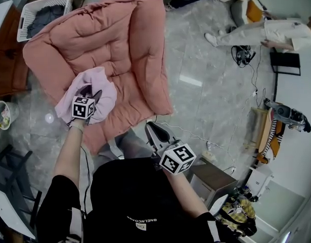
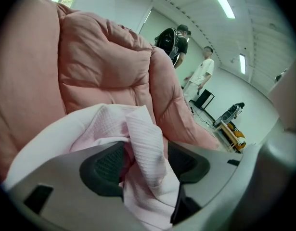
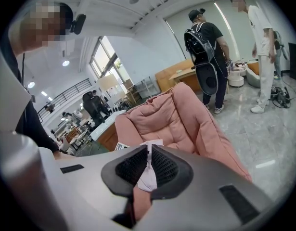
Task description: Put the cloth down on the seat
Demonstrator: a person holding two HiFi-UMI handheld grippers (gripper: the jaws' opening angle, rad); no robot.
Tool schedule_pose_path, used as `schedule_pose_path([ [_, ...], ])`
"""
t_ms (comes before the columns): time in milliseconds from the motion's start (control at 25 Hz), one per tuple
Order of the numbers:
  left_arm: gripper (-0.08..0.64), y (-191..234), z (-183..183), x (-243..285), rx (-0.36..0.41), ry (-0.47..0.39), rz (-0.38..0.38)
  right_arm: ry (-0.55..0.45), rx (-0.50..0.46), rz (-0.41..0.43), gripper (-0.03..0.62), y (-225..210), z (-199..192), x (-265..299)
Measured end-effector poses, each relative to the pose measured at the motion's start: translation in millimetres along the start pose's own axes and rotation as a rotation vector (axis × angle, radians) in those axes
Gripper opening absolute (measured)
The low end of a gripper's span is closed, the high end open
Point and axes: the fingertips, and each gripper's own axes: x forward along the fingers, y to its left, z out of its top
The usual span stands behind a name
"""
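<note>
Cloth [image 1: 105, 81] on seat [image 1: 120, 39], left gripper [image 1: 92, 93] spread wide around it, right gripper [image 3: 148, 150] closed, empty

The cloth [image 2: 143, 143] is waffle-woven pink fabric; the seat [image 1: 120, 39], matt quilted fabric; the floor [image 1: 206, 59], glossy, perhaps polished stone.

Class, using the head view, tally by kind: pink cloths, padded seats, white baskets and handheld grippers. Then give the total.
Pink cloth: 1
Padded seat: 1
White basket: 1
Grippers: 2, left gripper and right gripper
Total: 5

Office-like hall: desks [image 3: 179, 74], strip lights [image 2: 221, 0]
</note>
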Motion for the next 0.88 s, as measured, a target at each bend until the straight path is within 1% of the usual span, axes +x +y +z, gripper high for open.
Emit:
schedule_pose_path([
  [240, 0.275, -14, 21, -25, 0.05, -0.043, -0.018, -0.022, -0.003, 0.004, 0.043, 12, 1, -5],
  [560, 0.275, -31, 50, -68, 0.093, -0.105, -0.064, -0.064, -0.004, -0.006, 0.044, 31, 6, -9],
  [720, 0.275, -52, 65, -98, 0.11, -0.157, -0.084, -0.088, 0.013, -0.012, 0.043, 42, 6, -20],
  [880, 0.275, -65, 85, -134, 0.138, -0.225, -0.086, -0.105, 0.003, 0.0, 0.043, 58, 7, -21],
])
